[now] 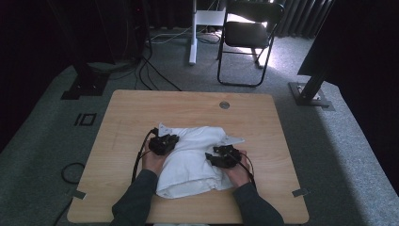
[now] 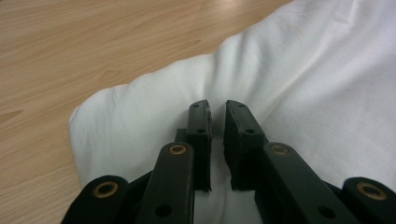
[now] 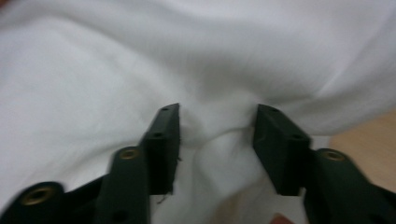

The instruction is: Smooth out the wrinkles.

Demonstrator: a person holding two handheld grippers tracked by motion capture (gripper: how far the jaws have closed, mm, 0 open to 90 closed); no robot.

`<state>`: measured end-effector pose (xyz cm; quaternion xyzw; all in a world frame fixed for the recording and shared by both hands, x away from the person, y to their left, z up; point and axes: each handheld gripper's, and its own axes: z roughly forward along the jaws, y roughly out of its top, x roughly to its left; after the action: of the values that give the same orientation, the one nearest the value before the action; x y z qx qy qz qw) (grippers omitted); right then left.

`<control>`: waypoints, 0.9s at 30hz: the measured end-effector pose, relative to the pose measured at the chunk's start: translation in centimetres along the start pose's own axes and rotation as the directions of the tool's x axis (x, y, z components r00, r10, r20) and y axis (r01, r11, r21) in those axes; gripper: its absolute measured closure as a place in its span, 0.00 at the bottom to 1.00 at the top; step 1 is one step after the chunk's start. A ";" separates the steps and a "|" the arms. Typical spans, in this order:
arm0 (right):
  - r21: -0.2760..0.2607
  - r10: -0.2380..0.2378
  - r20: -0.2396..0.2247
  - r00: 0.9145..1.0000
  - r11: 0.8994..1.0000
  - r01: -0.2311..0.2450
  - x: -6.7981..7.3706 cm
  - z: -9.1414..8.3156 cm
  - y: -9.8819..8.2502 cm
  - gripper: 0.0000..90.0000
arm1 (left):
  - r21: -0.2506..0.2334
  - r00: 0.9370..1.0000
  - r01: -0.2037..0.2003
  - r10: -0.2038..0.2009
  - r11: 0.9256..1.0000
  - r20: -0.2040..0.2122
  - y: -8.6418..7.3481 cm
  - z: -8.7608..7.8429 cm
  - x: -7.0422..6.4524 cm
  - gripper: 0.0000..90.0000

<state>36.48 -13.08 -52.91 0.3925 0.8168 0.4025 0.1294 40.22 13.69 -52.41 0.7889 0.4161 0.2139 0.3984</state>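
Both my grippers on the white cloth (image 1: 193,157), centre of the wooden table (image 1: 141,108).

Cloth lies bunched in the middle of the high view, folded bulk toward the lower edge. My left gripper (image 1: 163,142) sits on its upper-left part; in the left gripper view its jaws are nearly together, a thin slit between the pads, the cloth lying under and past them, nothing visibly nipped. My right gripper (image 1: 225,157) sits at the cloth's right edge; in the right gripper view its jaws stand spread with a raised fold of cloth between them, pads not pressing it. That view is blurred.
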 end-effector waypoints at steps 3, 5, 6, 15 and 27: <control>0.021 0.007 -0.046 0.999 1.000 -0.006 -0.2 0.2 -0.3 0.97 | 0.002 1.000 -0.006 0.006 1.000 -0.003 0.0 0.0 0.0 0.90; 0.011 -0.007 -0.031 1.000 1.000 0.007 -0.2 -0.7 -0.4 0.98 | 0.001 1.000 -0.006 0.006 1.000 -0.006 0.0 0.0 0.0 0.90; 0.001 -0.008 -0.025 1.000 1.000 0.008 -0.2 -1.4 -0.5 0.98 | 0.001 1.000 -0.006 0.006 1.000 -0.006 0.0 0.0 -0.1 0.90; -0.074 0.006 0.072 0.997 0.997 -0.001 -0.5 -6.3 -2.4 0.78 | 0.000 1.000 -0.001 0.001 1.000 -0.015 0.1 0.0 -0.2 0.89; 0.010 -0.084 -0.027 0.996 0.996 0.085 2.4 -3.9 -4.0 0.97 | -0.009 1.000 -0.008 0.008 1.000 -0.026 0.0 0.0 -0.4 0.88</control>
<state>30.71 -14.96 -53.20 0.3530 0.8366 0.3972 0.1332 39.97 13.42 -52.40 0.7859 0.4171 0.2277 0.3957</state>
